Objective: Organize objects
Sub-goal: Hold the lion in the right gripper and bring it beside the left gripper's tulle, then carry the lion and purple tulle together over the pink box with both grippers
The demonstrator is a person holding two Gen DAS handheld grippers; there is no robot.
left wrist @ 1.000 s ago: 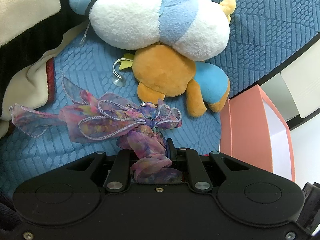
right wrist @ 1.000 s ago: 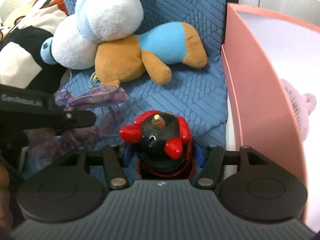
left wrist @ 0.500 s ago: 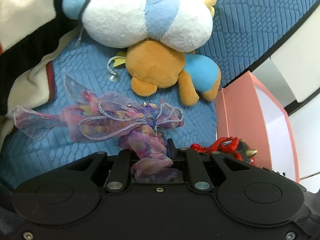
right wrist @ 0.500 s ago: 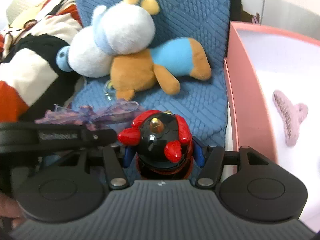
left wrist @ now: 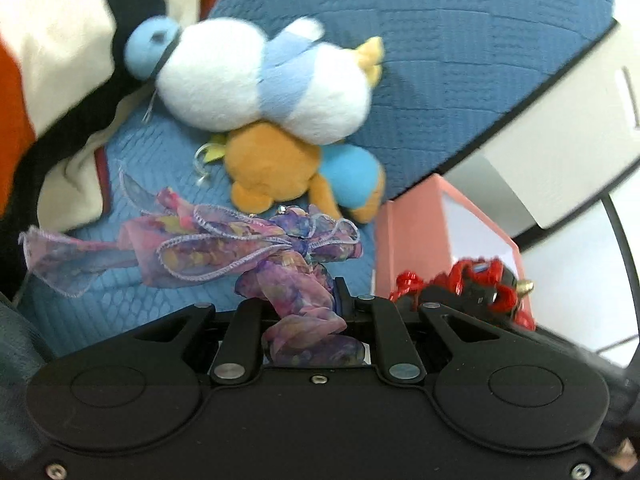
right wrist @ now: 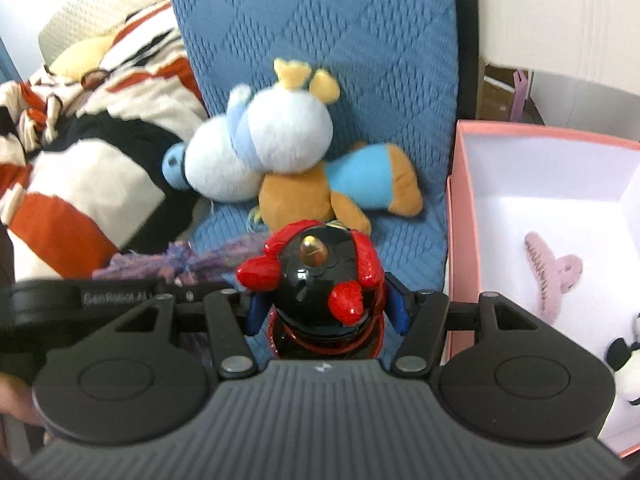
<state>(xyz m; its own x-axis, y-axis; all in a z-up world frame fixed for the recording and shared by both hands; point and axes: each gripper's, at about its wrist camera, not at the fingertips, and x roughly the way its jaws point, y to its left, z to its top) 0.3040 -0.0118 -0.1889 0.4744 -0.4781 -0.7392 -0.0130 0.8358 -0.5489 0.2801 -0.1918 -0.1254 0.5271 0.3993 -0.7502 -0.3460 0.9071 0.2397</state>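
My left gripper (left wrist: pixel 298 300) is shut on a sheer purple-pink ribbon bow (left wrist: pixel 224 246), which hangs lifted above the blue quilted cushion (left wrist: pixel 440 60). My right gripper (right wrist: pixel 326 308) is shut on a black and red toy figure (right wrist: pixel 320 280) with a gold horn; its blue pads press the toy's sides. That toy (left wrist: pixel 476 284) also shows at the right of the left wrist view. The pink box (right wrist: pixel 460 220) stands to the right, white inside, holding a pink hair claw (right wrist: pixel 550 272). The left gripper body (right wrist: pixel 80 300) and ribbon bow (right wrist: pixel 176 260) appear at the left of the right wrist view.
A white and blue plush (left wrist: pixel 260 80) lies on an orange and blue plush (left wrist: pixel 280 168) on the cushion. A striped cream, black and orange blanket (right wrist: pixel 80 168) lies left. A black and white plush (right wrist: pixel 624 368) sits in the box corner. White furniture (left wrist: pixel 560 160) stands behind.
Both grippers have risen with their loads; the bow has lifted off the cushion. The plush toys look smaller, and the right wrist view now sees down into the pink box.
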